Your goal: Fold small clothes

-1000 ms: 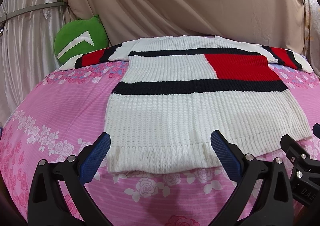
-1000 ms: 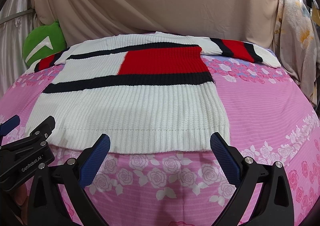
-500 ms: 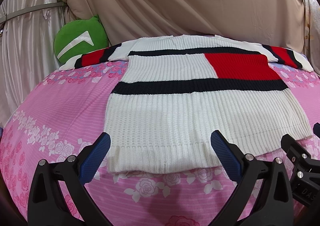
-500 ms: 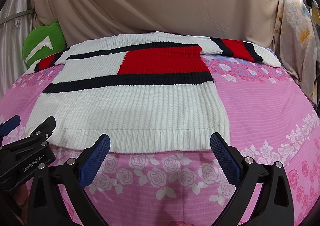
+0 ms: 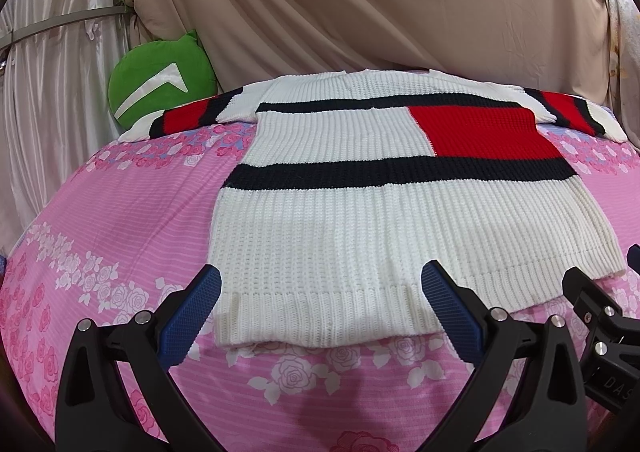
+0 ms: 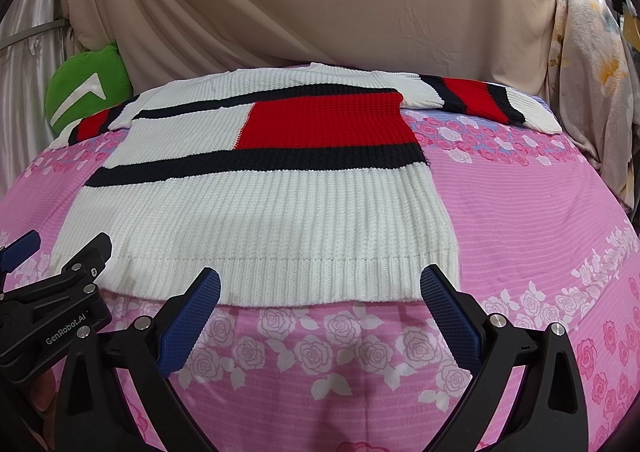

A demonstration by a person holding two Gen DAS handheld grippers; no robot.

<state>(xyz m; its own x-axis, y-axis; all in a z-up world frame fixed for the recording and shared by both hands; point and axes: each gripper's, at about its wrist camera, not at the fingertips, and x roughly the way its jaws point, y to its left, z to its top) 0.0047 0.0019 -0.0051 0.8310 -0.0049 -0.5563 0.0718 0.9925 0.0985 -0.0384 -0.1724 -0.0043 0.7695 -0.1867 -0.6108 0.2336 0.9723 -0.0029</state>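
— Any container here, anything holding the clothes?

— None that I can see. The one garment, a white knit sweater (image 5: 360, 220) with navy bands and a red block on the chest, lies flat and spread on a pink rose-print bedsheet (image 5: 120, 220), sleeves out to both sides, ribbed hem nearest the cameras.

— And the left gripper?

— The left gripper (image 5: 320, 306) has its jaws wide apart and holds nothing. Its blue pads (image 5: 188, 316) sit just at the hem: one at the sweater's near left corner, the other over the hem further along. Whether they press the knit I cannot tell.

— The right one?

— The right gripper (image 6: 320, 306) is spread just as wide — empty too. Its fingertips frame the right part of the hem, the right pad (image 6: 448, 308) just beside the near right corner. In this view the left gripper's black body shows at the lower left, next to the hem's other end.

— What is behind?

— A green cushion (image 5: 160, 80) with a white mark, by the left sleeve, and beige drapes (image 5: 360, 4) hanging behind the bed.
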